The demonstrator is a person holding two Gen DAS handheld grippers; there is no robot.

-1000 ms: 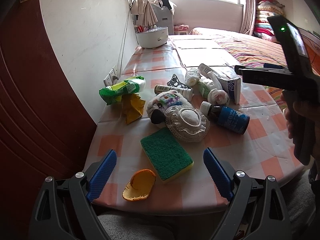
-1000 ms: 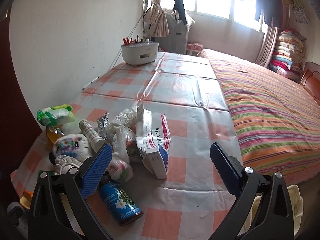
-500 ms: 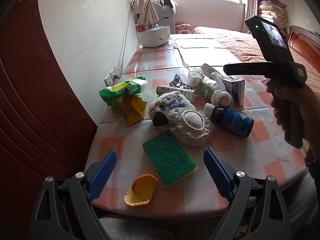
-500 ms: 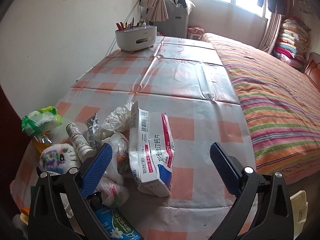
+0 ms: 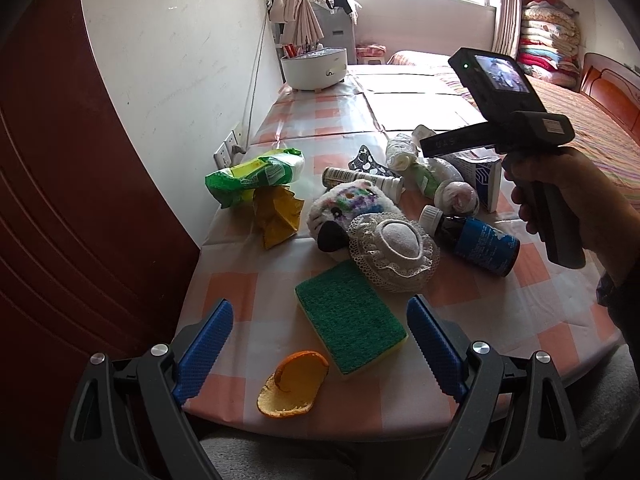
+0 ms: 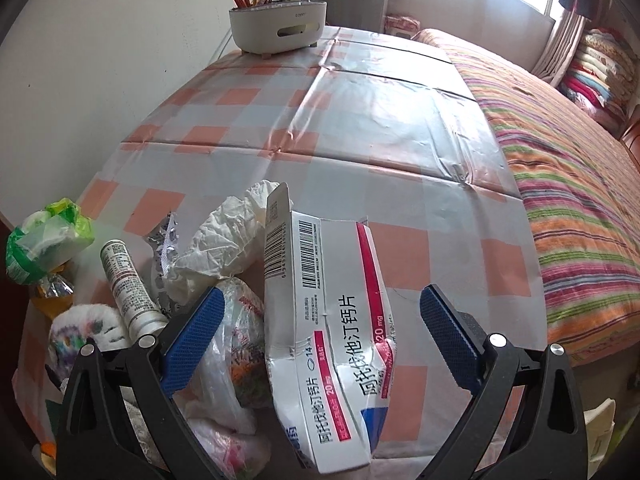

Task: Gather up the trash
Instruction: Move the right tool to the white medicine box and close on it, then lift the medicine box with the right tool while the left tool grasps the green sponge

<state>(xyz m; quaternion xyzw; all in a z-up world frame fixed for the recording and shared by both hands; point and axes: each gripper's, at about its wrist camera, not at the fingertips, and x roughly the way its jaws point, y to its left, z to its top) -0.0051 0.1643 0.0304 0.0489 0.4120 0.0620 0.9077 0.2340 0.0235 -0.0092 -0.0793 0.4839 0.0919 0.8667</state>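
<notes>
R gripper [image 6: 318,338]: my fingers spread wide, holding nothing; the crushed pill box [image 6: 324,332] lies between them, nearer the L pad, not touching that I can see.
L gripper [image 5: 318,344]: also wide open & empty, hovering at the table's [image 5: 400,96] near edge over the sponge [image 5: 350,318] and orange peel [image 5: 290,384].
Trash: all bunched at the near end of the table. Box on its side toward the bed-side edge; plastic bag [image 6: 236,344] and tissue [image 6: 224,240] touch its wall-side face; tube [image 6: 128,284] and foil blister [image 6: 166,248] just beyond; green pack [image 5: 254,174] and yellow wrapper [image 5: 278,216] by the wall edge; bottle [image 5: 476,240] lying beside the lace hat [image 5: 394,246].
Not trash, I'd say: plush toy [image 5: 350,208], hat, sponge. Pen caddy [image 6: 278,28] at the far end.
Bin: something pale below the bed-side edge in R view; can't tell what it is.
Step, my guess: R about to close on the box.
Risk 1: box is already dented & its flap open, so a hard squeeze may collapse it and it slips out.
Risk 2: L pad sits close to the bag; closing could pinch bag film too and drag the pile.
Risk 3: bottle & tube are round; a nudge may roll them off the edge.
Risk 4: 2 grippers near 1 pile, so they could bump.
</notes>
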